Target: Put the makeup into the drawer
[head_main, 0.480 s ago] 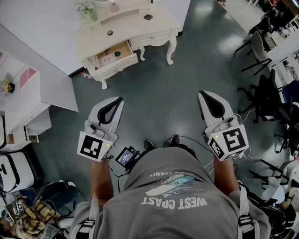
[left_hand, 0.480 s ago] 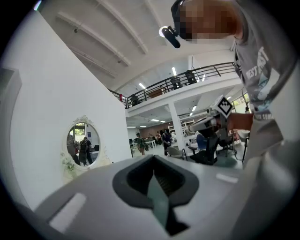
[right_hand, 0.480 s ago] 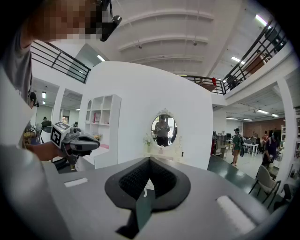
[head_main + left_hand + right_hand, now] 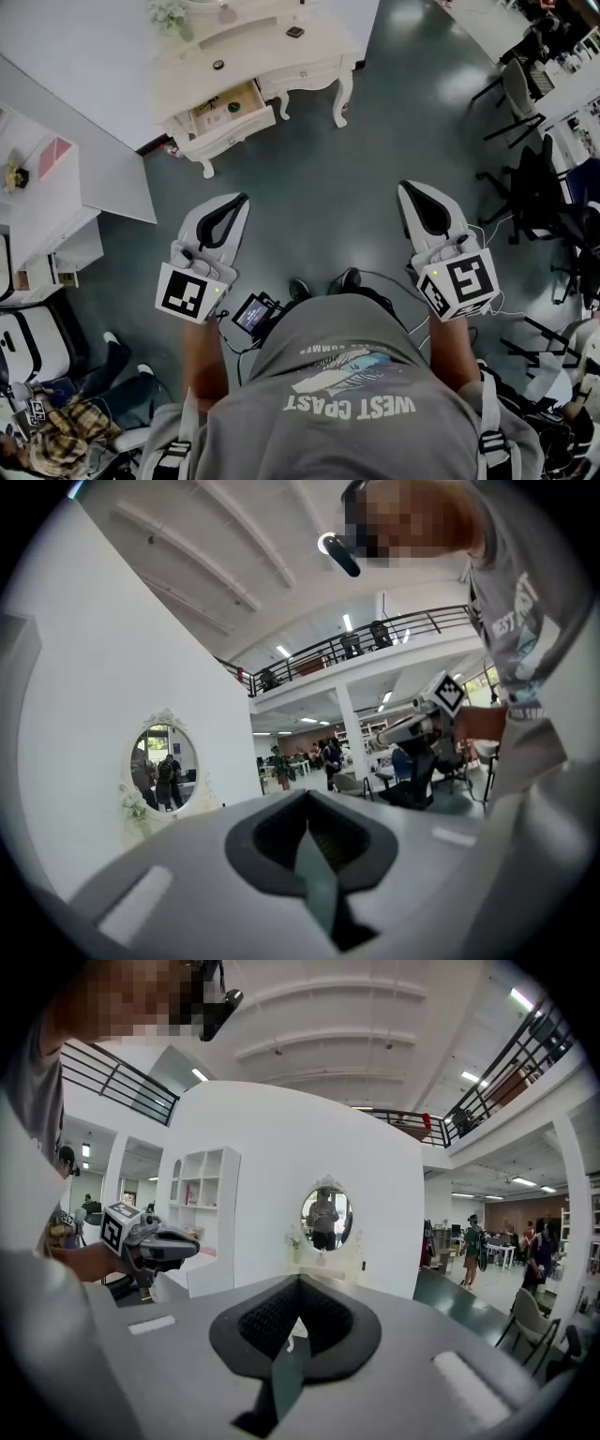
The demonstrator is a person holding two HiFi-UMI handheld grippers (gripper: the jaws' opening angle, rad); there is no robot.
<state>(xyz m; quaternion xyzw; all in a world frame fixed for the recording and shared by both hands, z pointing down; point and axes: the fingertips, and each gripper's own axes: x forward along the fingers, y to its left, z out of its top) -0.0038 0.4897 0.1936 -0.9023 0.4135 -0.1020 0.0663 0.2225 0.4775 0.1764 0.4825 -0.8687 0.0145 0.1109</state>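
Where drawer [image 4: 225, 105] juts open toward person [image 4: 347, 375], long axis slants up-right.

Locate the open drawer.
Head view, upper left of centre: the open drawer juts out from the left half of the white dressing table.

Open floor [image 4: 328, 178] in front of the bench [image 4: 262, 58]: wide, clear approach. Bench's left drawer [image 4: 230, 134] pulled out, top open. White shelf unit [image 4: 56, 234] crowds bench's left; chairs [image 4: 521, 94] well right.
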